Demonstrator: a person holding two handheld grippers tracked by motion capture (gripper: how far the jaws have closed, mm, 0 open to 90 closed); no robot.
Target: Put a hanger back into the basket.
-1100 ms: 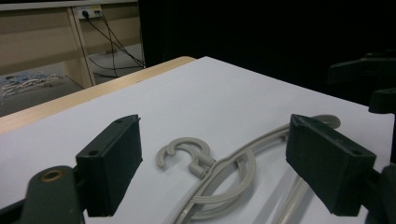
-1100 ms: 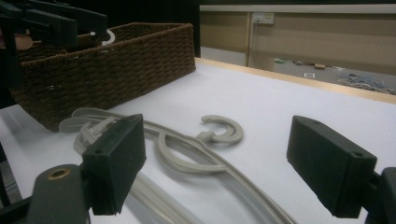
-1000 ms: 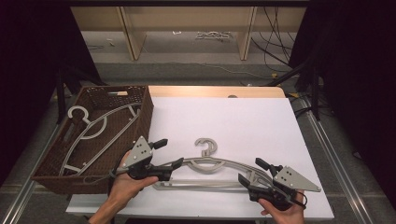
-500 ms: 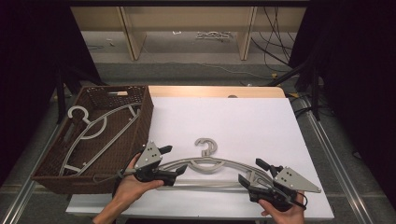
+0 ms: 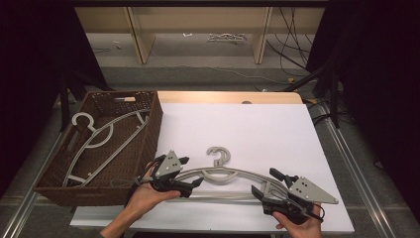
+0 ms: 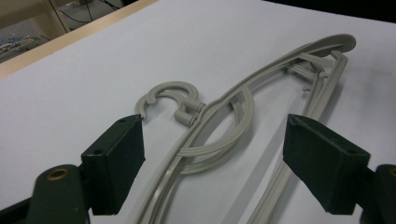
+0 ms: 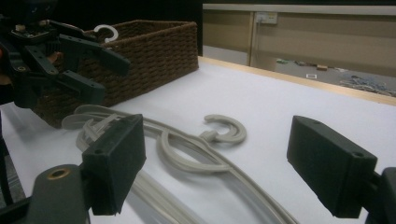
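Note:
A grey plastic hanger (image 5: 236, 173) lies flat on the white table (image 5: 247, 124) near the front edge, hook pointing away from me. My left gripper (image 5: 193, 171) is open over the hanger's left arm; in the left gripper view the hanger (image 6: 219, 107) runs between the spread jaws of the left gripper (image 6: 215, 126). My right gripper (image 5: 262, 180) is open at the hanger's right end. In the right gripper view the hanger (image 7: 187, 154) lies ahead of that gripper (image 7: 217, 126), and the left gripper (image 7: 112, 79) hangs open beyond.
A brown wicker basket (image 5: 153, 124) stands at the table's left edge with another grey hanger (image 5: 99, 139) inside. It also appears as the basket (image 7: 154, 46) in the right gripper view. Bare white table stretches behind the hanger. Shelving and cables lie beyond the table.
My left gripper has moved right from beside the basket to over the hanger's left arm. The right gripper and the hanger have stayed put.

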